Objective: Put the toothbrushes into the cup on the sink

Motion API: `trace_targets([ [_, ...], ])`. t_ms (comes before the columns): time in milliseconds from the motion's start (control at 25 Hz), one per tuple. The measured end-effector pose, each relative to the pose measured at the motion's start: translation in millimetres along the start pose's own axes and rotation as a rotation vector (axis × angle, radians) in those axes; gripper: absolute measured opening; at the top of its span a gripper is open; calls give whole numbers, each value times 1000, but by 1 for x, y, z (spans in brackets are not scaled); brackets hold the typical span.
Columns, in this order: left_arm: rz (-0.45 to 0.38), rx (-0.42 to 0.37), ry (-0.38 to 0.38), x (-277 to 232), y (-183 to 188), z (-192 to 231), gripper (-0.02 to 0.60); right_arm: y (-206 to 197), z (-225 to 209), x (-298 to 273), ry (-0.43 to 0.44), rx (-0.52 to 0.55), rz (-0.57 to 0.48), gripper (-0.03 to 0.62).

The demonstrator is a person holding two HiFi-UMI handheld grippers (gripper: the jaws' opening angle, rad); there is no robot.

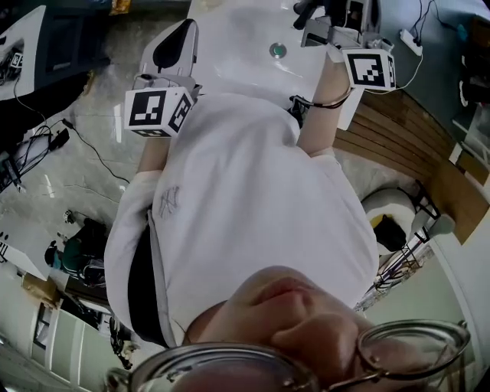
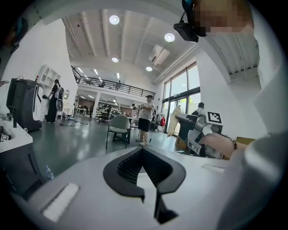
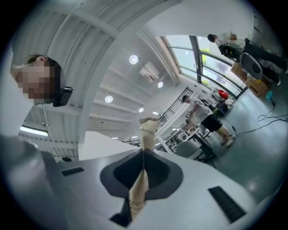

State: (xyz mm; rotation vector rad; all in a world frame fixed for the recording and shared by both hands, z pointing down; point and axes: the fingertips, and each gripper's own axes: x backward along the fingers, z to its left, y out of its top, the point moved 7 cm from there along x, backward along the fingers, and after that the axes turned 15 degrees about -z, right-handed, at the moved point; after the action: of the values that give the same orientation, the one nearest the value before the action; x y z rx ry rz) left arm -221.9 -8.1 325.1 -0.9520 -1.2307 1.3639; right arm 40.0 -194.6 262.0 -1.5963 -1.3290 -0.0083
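Observation:
My right gripper (image 3: 143, 152) is shut on a toothbrush in a beige paper wrapper (image 3: 145, 134) that sticks out past the jaw tips and runs back between the pads. It points up toward the ceiling. In the head view that gripper (image 1: 341, 19) is over the far right of the white sink (image 1: 237, 46), beside the drain (image 1: 277, 50). My left gripper (image 2: 143, 149) has its black pads together with nothing between them. It hovers at the sink's left edge (image 1: 173, 44). No cup shows in any view.
The person's white shirt (image 1: 245, 207) fills the middle of the head view. A wooden panel (image 1: 413, 145) and a power strip (image 1: 411, 42) lie to the right, with cables (image 1: 84, 142) on the floor at left. A chair (image 2: 119, 126) and standing people are far off in the hall.

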Motion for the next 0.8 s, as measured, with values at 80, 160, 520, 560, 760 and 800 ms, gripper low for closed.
trace_targets([
  [80, 1, 1, 27, 2, 1, 9, 8, -17, 7, -13, 31, 4, 31, 15],
  [160, 4, 3, 52, 3, 2, 16, 8, -33, 13, -25, 63, -1, 58, 15],
  [520, 35, 26, 145, 4, -6, 37, 8, -122, 21, -50, 192, 69, 209, 14],
  [560, 41, 28, 154, 3, -9, 40, 8, -133, 22, -51, 207, 77, 230, 14],
  [760, 74, 43, 188, 8, -18, 52, 8, -188, 25, -48, 259, 101, 333, 14],
  [800, 79, 45, 193, 10, -19, 54, 8, -198, 26, -47, 266, 108, 353, 14],
])
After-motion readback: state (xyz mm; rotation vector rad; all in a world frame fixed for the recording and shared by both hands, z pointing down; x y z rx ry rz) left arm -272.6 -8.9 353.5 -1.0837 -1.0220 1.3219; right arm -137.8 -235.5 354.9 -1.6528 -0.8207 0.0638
